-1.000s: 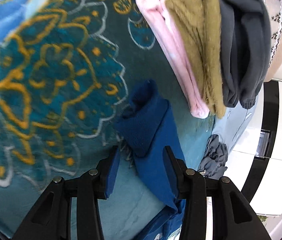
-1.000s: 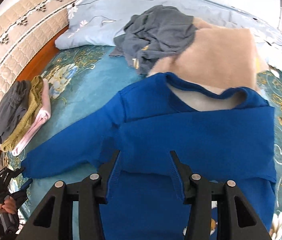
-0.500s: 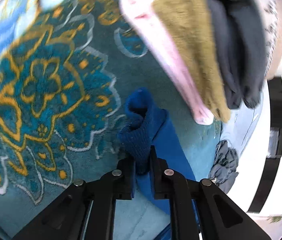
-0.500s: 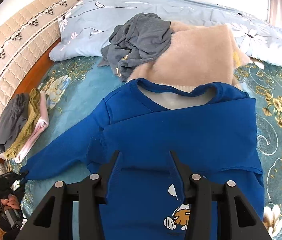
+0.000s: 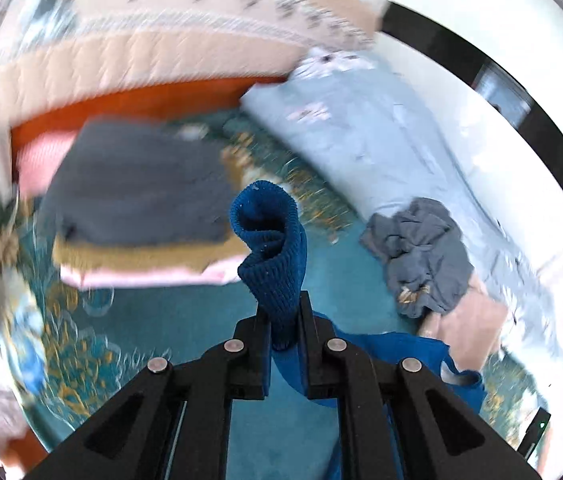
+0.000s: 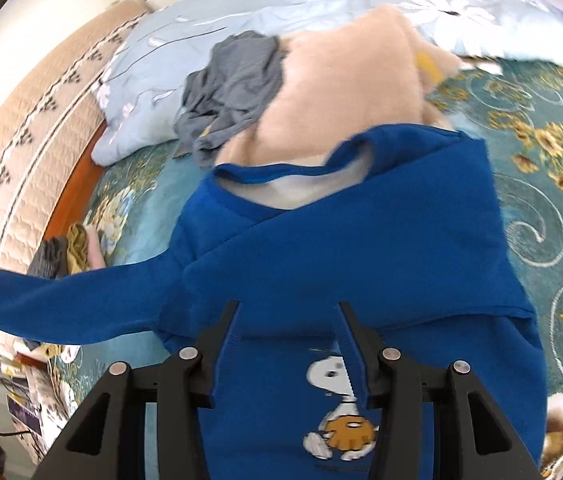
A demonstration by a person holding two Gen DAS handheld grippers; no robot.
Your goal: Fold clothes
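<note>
A blue sweatshirt (image 6: 361,260) with a cartoon dog print lies front up on the teal flowered bedspread (image 6: 541,168). Its one sleeve (image 6: 61,304) is lifted and stretched out to the left in the right wrist view. My left gripper (image 5: 284,320) is shut on that sleeve's ribbed cuff (image 5: 269,240), which stands up curled between the fingers, clear of the bed. My right gripper (image 6: 287,320) hovers over the sweatshirt's chest, just above the print, jaws open and not pressing on the fabric.
A folded stack of grey, olive and pink clothes (image 5: 133,216) sits by the wooden bed edge. A crumpled grey garment (image 6: 233,92) and a fluffy beige one (image 6: 341,92) lie above the sweatshirt's collar. A pale blue pillow (image 5: 361,132) and quilted headboard (image 6: 21,140) border the bed.
My left gripper closed on the blue cuff, then rose and rolled, pulling the sleeve up off the bed. My right gripper slid down the sweatshirt toward the dog print, still open.
</note>
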